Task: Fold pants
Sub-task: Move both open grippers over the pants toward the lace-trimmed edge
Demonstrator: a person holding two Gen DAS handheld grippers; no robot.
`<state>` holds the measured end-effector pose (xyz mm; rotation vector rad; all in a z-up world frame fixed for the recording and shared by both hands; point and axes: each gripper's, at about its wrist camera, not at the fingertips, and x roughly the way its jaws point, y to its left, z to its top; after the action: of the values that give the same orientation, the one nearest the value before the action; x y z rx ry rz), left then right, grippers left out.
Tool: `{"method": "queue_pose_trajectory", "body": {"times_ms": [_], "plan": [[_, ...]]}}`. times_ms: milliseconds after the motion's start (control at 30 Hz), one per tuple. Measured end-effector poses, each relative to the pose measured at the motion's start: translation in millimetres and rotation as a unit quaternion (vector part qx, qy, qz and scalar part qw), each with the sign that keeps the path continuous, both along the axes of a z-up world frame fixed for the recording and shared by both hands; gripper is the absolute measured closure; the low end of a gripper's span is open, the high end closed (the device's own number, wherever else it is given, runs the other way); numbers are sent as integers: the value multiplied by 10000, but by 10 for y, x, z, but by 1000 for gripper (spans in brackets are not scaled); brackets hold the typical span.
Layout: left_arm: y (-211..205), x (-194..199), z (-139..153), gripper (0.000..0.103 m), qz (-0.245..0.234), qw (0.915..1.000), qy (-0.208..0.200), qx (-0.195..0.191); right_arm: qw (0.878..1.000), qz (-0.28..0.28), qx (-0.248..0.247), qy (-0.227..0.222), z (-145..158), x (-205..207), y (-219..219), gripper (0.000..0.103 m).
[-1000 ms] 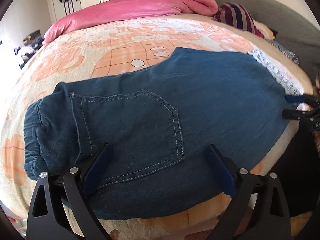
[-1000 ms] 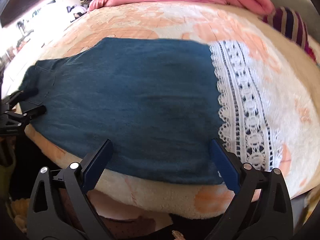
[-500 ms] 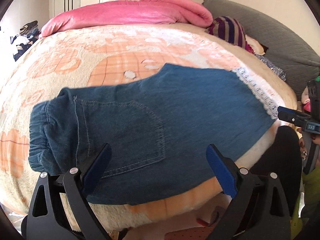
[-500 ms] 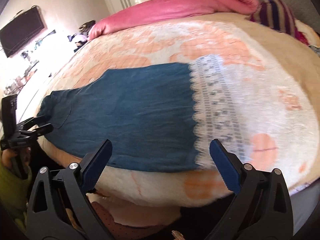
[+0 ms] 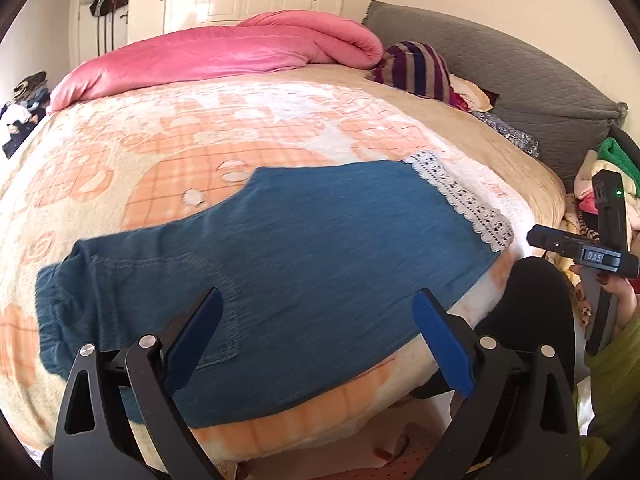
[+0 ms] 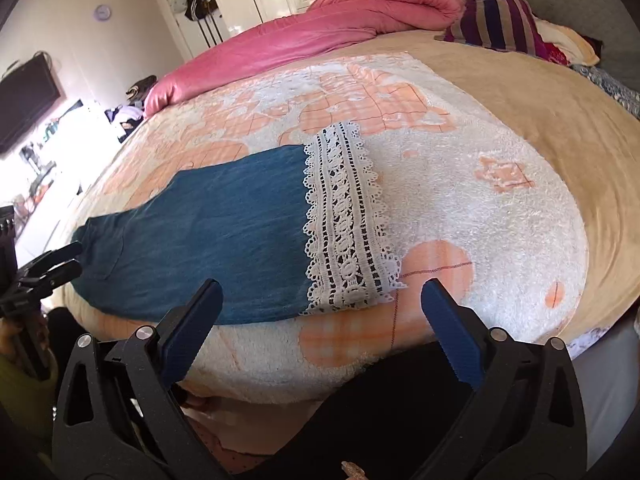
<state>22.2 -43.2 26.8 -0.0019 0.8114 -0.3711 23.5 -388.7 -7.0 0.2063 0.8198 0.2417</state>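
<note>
Pants: blue denim pants (image 5: 304,264) with a white lace hem (image 6: 344,216), lying flat near the bed's (image 5: 280,120) front edge.
Handling: soft, fairly heavy, limp — best pinched at the waistband and hem corners.
Left tongs (image 5: 316,336): spread, empty, above the pocket.
Right tongs (image 6: 320,324): spread, empty, short of the lace.
Change: both have drawn back and up — the pants look further off than a second ago.

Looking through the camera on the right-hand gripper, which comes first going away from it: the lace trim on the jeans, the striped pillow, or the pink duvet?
From the right gripper, in its own view:
1. Lace trim, at the hem of the jeans, just ahead near the bed's front edge.
2. Striped pillow and pink duvet, both at the far side of the bed, pillow to the right, duvet in the middle. Too close to call.
</note>
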Motion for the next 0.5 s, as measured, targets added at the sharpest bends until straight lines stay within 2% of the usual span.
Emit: {"method": "queue_pose_trajectory", "body": {"times_ms": [200,333,500], "plan": [[-297,155,23,8,-252,9995,-48,178,9997,-31,201,137,-105,45,-4,9],[-490,305,9,8,-415,9989,7,229,9981,-86,563,219,-157,108,-47,9],[-804,578,10,8,-690,9969,27,378,9976,-126,623,268,-191,173,-48,9]]}}
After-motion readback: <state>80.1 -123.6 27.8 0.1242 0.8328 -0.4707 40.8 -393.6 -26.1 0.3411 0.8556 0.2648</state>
